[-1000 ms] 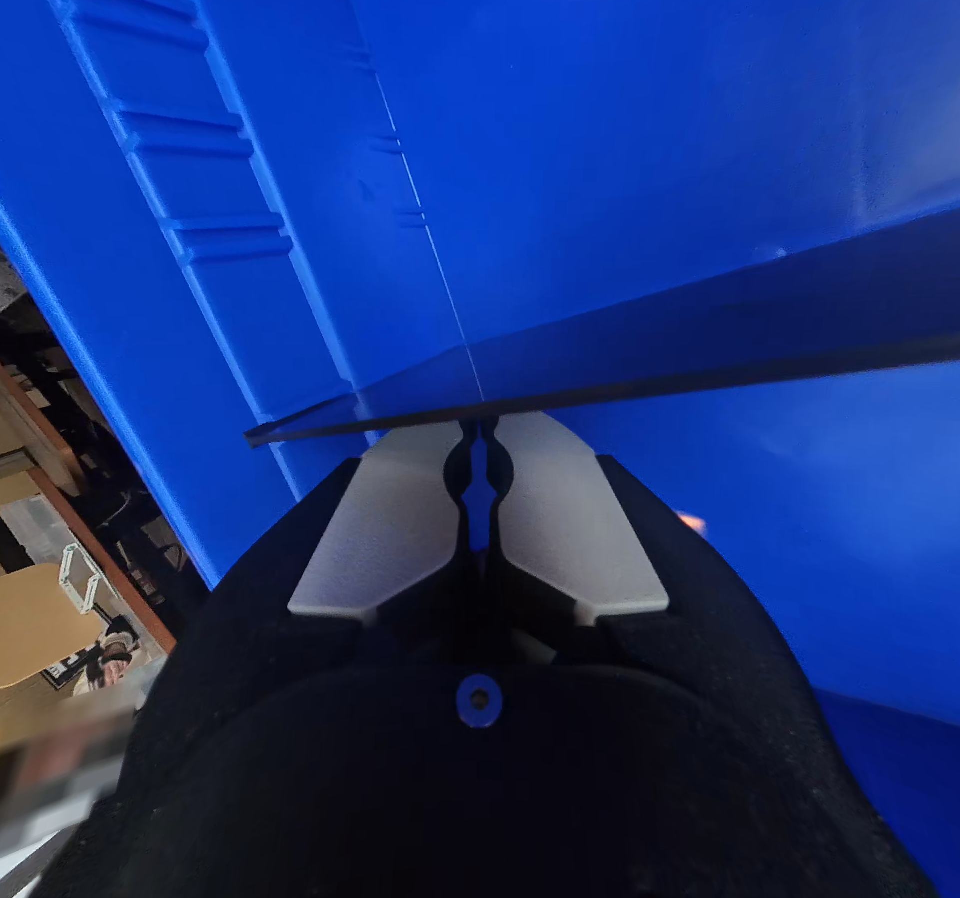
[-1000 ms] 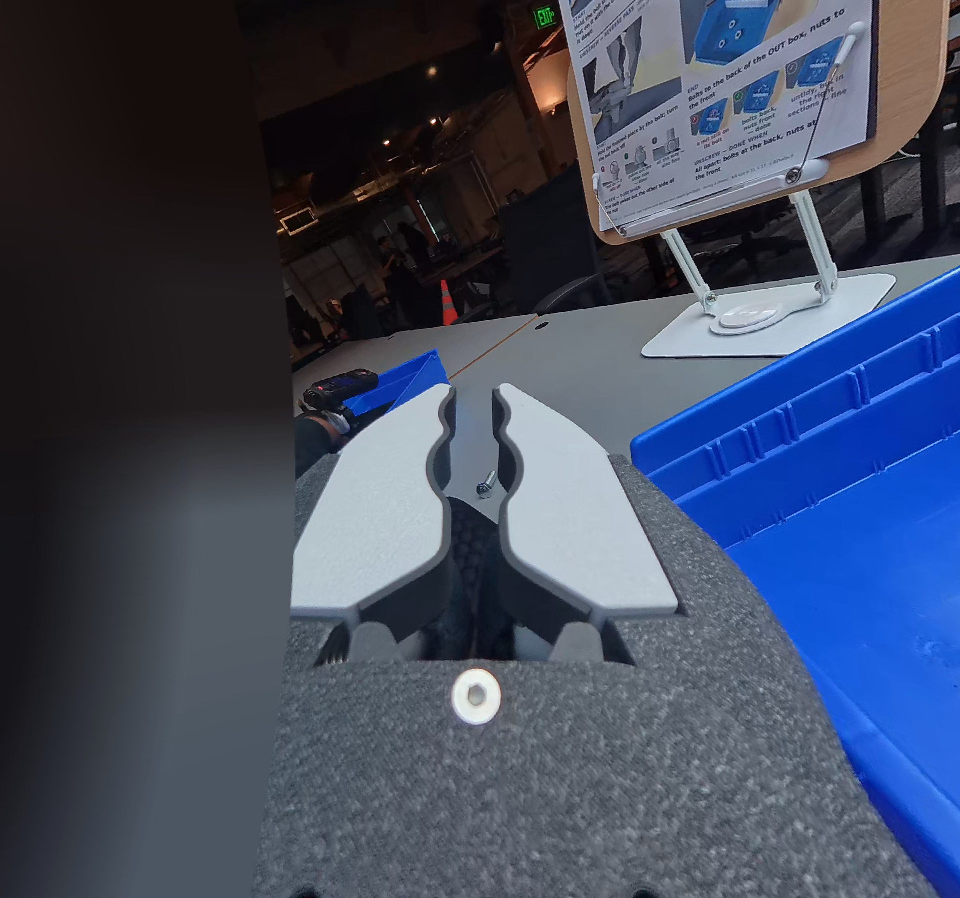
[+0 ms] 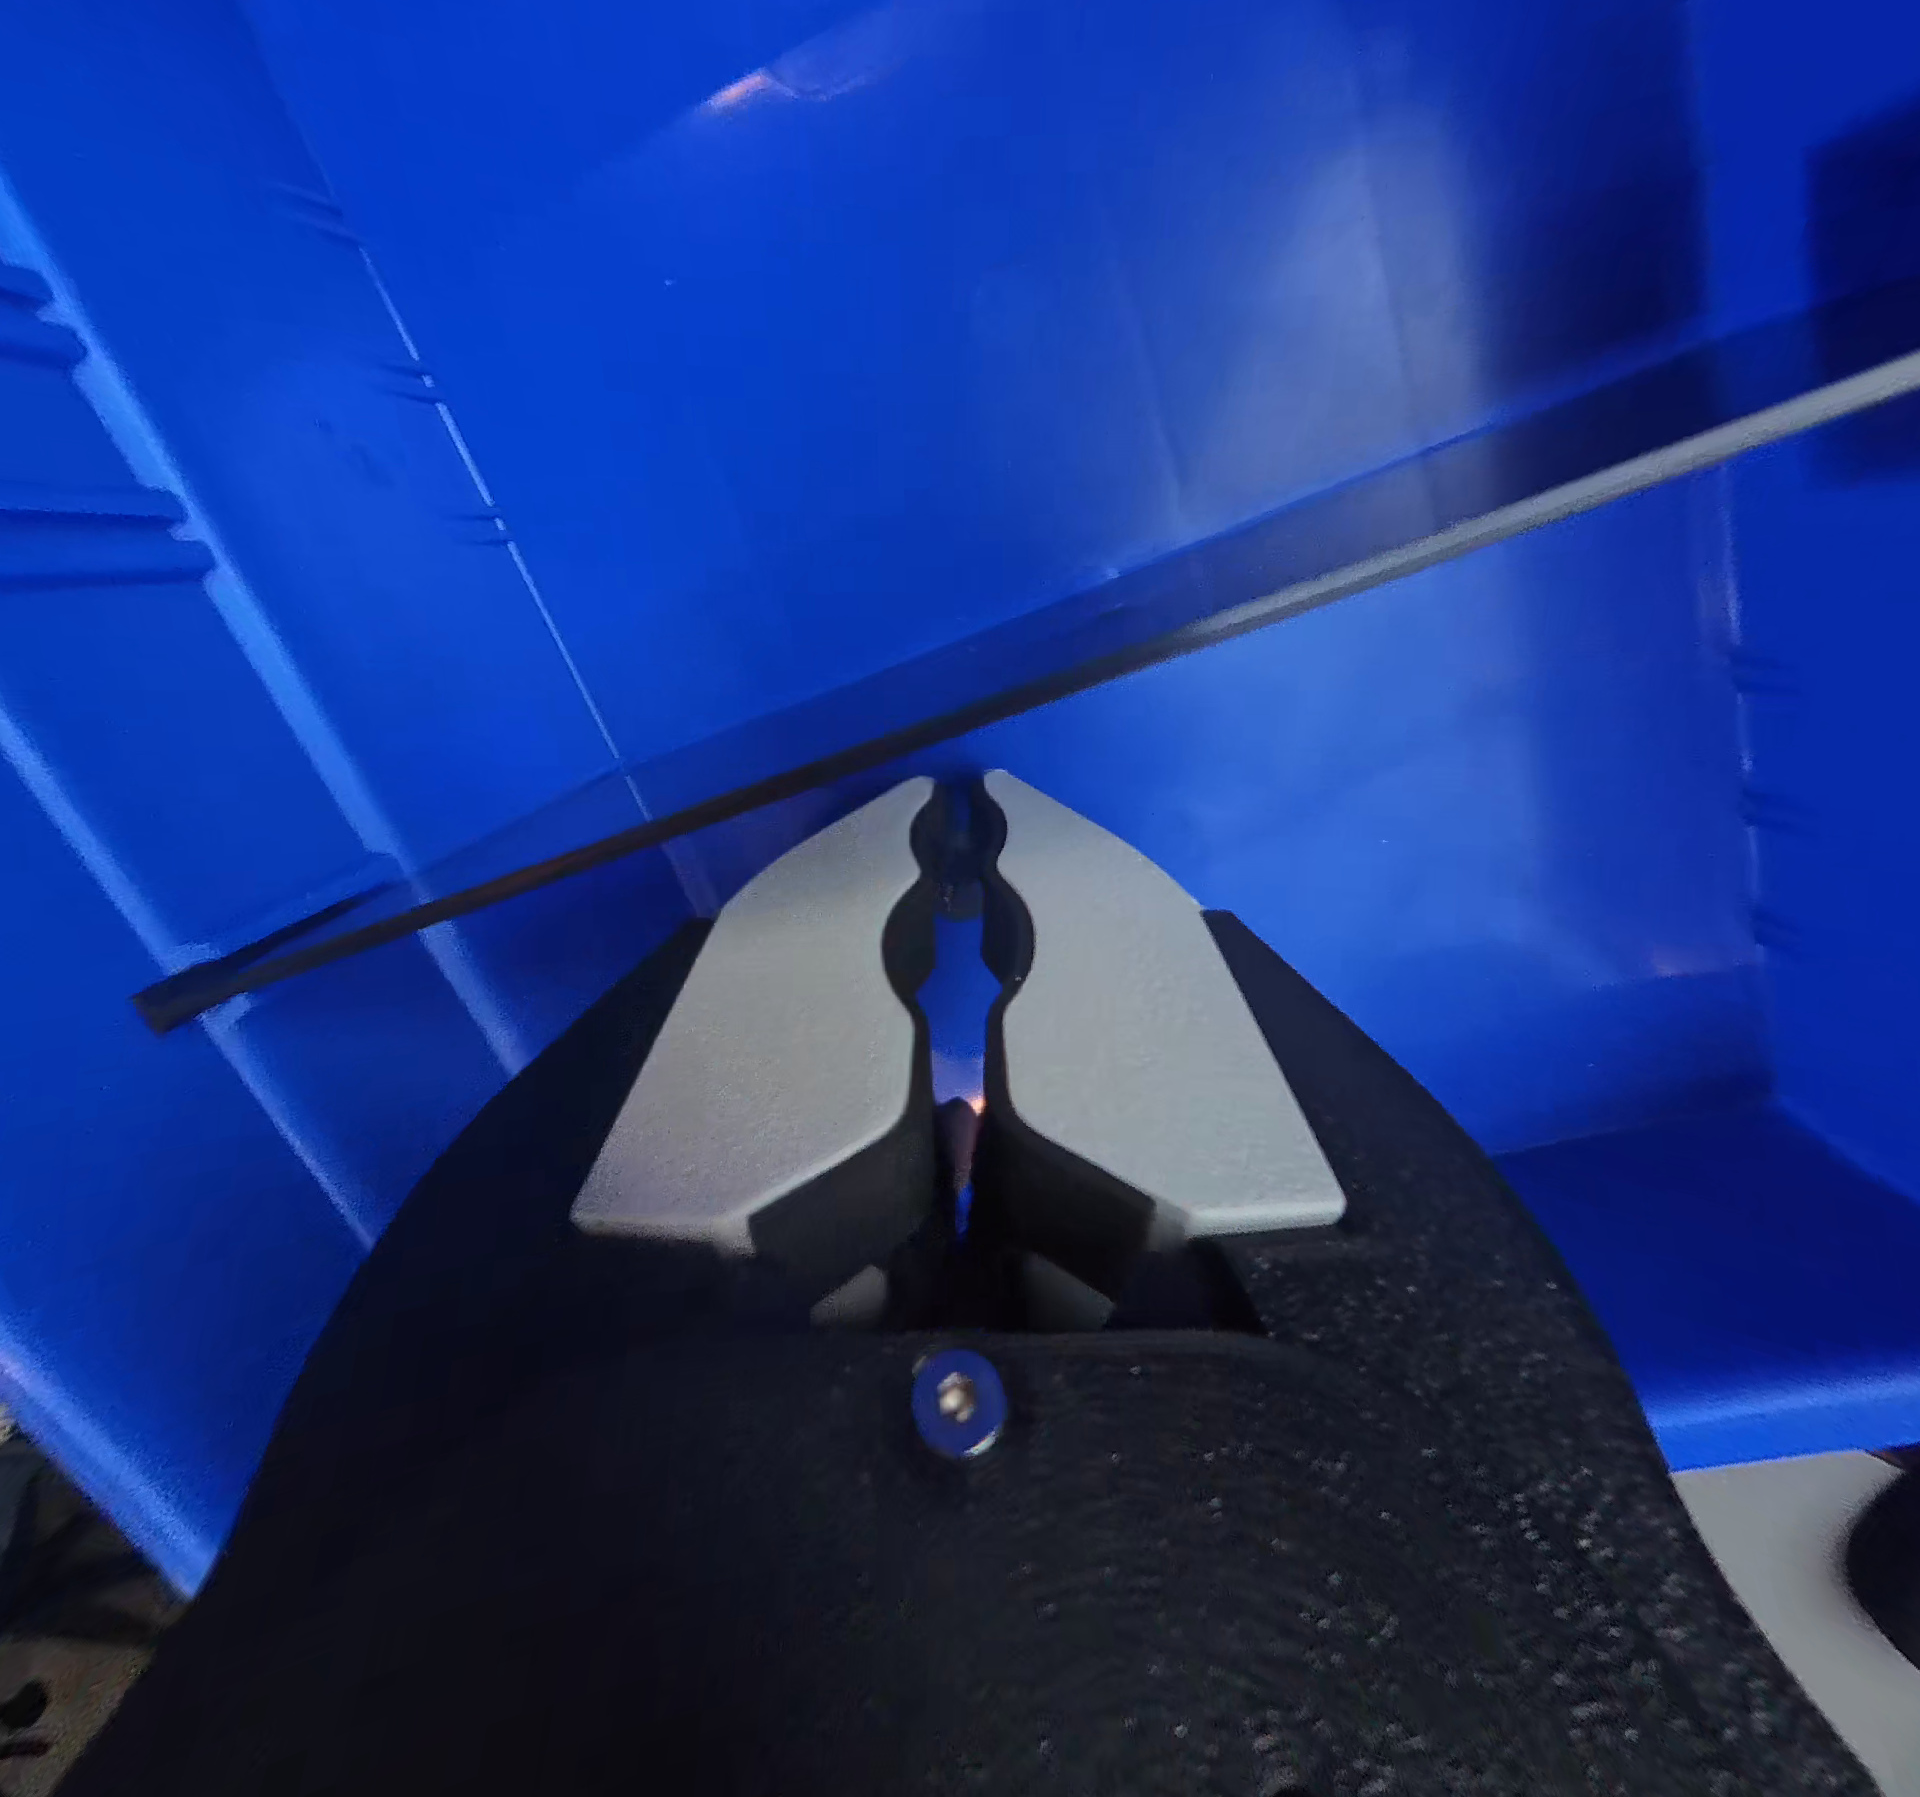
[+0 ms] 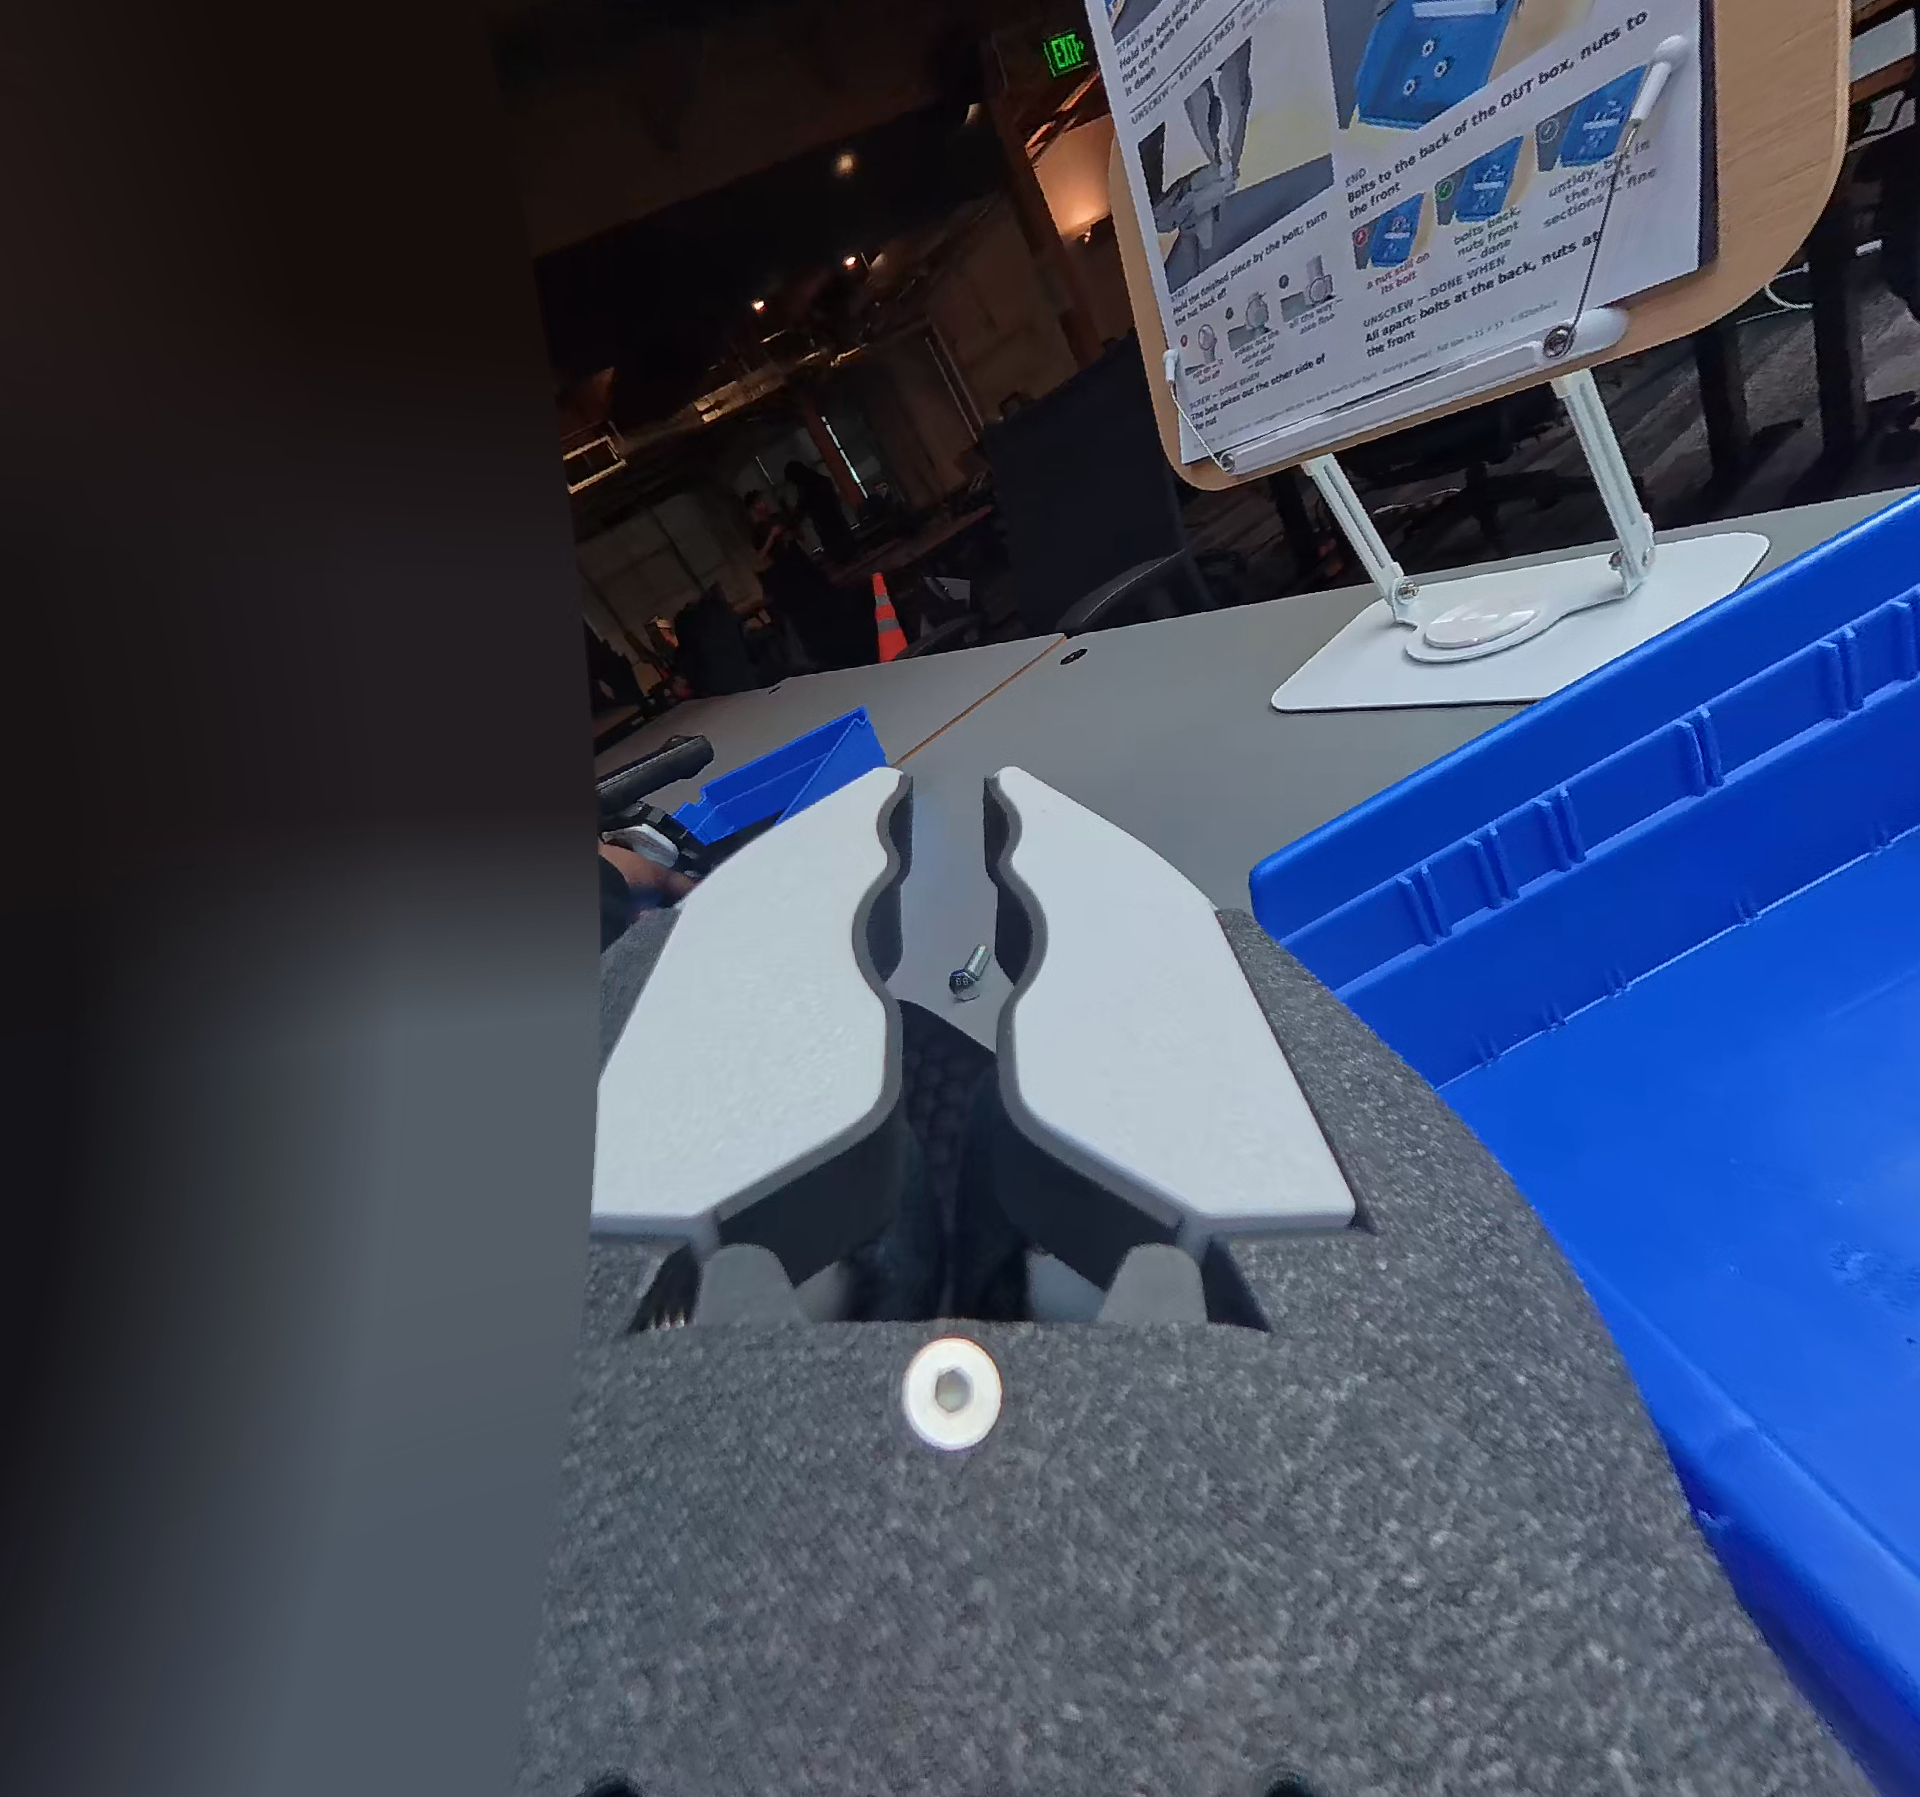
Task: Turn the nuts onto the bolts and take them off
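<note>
In the left wrist view my left gripper (image 3: 961,791) is inside a blue bin (image 3: 935,293), just below a thin dark divider strip (image 3: 1351,584). Its jaws are nearly together, with a small dark piece (image 3: 958,854) pinched between the tips; I cannot tell whether it is a nut or a bolt. In the right wrist view my right gripper (image 4: 948,791) is open and empty, low over the grey table (image 4: 1143,729). A small silver bolt (image 4: 966,976) lies on the table, seen through the gap between its fingers.
A large blue bin (image 4: 1662,1072) stands close on the right. A white stand (image 4: 1507,646) with an instruction sheet is behind it. A small blue bin (image 4: 790,781) sits at the far left. A dark blurred mass fills the left of the right wrist view. Across from one pair of fingers to the other is roughly 60 cm.
The left gripper has shifted inside the bin, so the far right wall now shows, and a dark piece now sits between its tips. The right gripper has barely moved.
</note>
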A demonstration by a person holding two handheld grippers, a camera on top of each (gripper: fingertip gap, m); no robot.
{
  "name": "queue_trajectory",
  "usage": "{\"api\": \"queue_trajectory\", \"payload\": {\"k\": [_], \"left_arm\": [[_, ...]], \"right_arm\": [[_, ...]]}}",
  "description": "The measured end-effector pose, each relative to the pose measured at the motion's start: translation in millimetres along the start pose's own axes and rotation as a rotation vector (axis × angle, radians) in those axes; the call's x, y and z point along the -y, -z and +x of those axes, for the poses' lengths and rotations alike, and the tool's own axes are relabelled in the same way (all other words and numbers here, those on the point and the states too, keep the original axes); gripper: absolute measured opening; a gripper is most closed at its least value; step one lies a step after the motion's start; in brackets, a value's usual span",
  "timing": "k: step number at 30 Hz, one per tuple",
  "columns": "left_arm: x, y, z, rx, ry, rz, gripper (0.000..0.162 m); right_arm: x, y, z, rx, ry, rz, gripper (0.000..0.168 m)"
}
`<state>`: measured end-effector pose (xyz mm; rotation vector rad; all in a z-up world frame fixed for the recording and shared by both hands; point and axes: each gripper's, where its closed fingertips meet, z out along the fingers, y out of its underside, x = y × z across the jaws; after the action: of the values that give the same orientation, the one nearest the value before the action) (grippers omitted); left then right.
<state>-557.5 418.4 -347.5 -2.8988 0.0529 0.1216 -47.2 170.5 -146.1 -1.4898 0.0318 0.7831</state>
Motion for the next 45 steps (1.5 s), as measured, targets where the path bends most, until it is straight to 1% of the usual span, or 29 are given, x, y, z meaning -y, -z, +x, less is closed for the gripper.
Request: {"api": "queue_trajectory", "payload": {"k": [1, 4, 6, 8, 9, 12, 14, 16, 17, 18, 19, 25, 27, 29, 30, 32, 34, 35, 38, 40, 42, 45], "left_arm": [[0.2, -0.2, 1.2, -0.007, -0.003, 0.007, 0.000], [-1.3, 0.7, 2.7, -0.003, -0.034, 0.002, 0.000], [-4.7, 5.1, 4.6, -0.005, -0.059, -0.012, 0.006], [-4.5, 14.1, 7.0, -0.008, -0.076, 0.008, 0.021], [-3.8, 18.5, 7.3, -0.006, -0.082, 0.018, 0.025], [-4.9, 24.4, 3.7, 0.009, -0.077, 0.009, 0.027], [-9.8, 18.6, 4.4, -0.010, -0.072, -0.029, 0.028], [-19.1, 9.6, 2.4, -0.008, -0.069, -0.089, 0.033], [-20.9, 6.6, 4.1, -0.027, -0.066, -0.100, 0.030], [-16.4, 6.7, 6.5, -0.049, -0.054, -0.069, 0.029], [-16.2, 5.6, 6.5, -0.052, -0.058, -0.070, 0.020], [-16.2, 8.0, 7.3, -0.047, -0.084, -0.057, 0.019], [-12.6, 20.1, 10.5, -0.023, -0.116, -0.021, 0.018], [-2.4, 43.0, 19.8, 0.001, -0.167, 0.048, 0.018], [5.0, 57.4, 28.4, 0.008, -0.208, 0.094, 0.019], [21.6, 89.5, 61.2, -0.032, -0.327, 0.212, 0.019], [33.4, 119.1, 107.0, -0.095, -0.477, 0.327, 0.019], [33.8, 130.2, 132.7, -0.130, -0.565, 0.362, 0.019], [19.8, 150.7, 208.0, -0.231, -0.828, 0.419, 0.019], [2.6, 155.0, 258.4, -0.329, -0.984, 0.435, 0.019], [-19.3, 150.7, 300.6, -0.400, -1.123, 0.411, 0.019], [-53.1, 137.0, 349.4, -0.446, -1.302, 0.360, 0.019]], "right_arm": [[-0.1, 0.0, 0.0, 0.002, -0.003, 0.002, 0.012], [-1.7, -0.6, -2.3, 0.010, -0.006, -0.006, 0.013], [-1.0, 0.2, -3.8, 0.009, 0.003, -0.006, 0.013], [0.9, 1.7, -4.5, 0.005, 0.010, 0.002, 0.012], [1.5, 2.2, -4.8, 0.004, 0.010, 0.006, 0.012], [0.3, 2.4, -6.3, 0.010, 0.007, 0.004, 0.012], [0.2, 2.7, -7.4, 0.012, 0.005, 0.006, 0.012], [1.9, 3.9, -8.2, 0.011, 0.009, 0.011, 0.012], [2.9, 4.8, -8.4, 0.007, 0.013, 0.014, 0.012], [3.7, 5.7, -8.2, 0.004, 0.017, 0.016, 0.012], [4.5, 6.5, -8.1, 0.001, 0.020, 0.019, 0.012], [3.0, 6.9, -9.4, 0.000, 0.018, 0.014, 0.012], [1.5, 6.5, -10.2, -0.003, 0.023, 0.006, 0.012], [1.6, 6.0, -12.9, 0.002, 0.021, 0.003, 0.012], [1.6, 5.5, -14.8, 0.004, 0.025, 0.001, 0.012], [0.3, 4.5, -18.3, -0.001, 0.046, -0.011, 0.012], [-3.6, 3.2, -21.2, -0.007, 0.066, -0.034, 0.012], [-5.9, 2.8, -22.6, -0.009, 0.070, -0.045, 0.012], [-10.7, 3.2, -26.6, -0.017, 0.069, -0.059, 0.012], [-12.7, 4.0, -29.1, -0.031, 0.079, -0.062, 0.012], [-16.1, 4.8, -30.9, -0.048, 0.093, -0.076, 0.011], [-21.7, 5.3, -34.6, -0.066, 0.109, -0.097, 0.011]]}}
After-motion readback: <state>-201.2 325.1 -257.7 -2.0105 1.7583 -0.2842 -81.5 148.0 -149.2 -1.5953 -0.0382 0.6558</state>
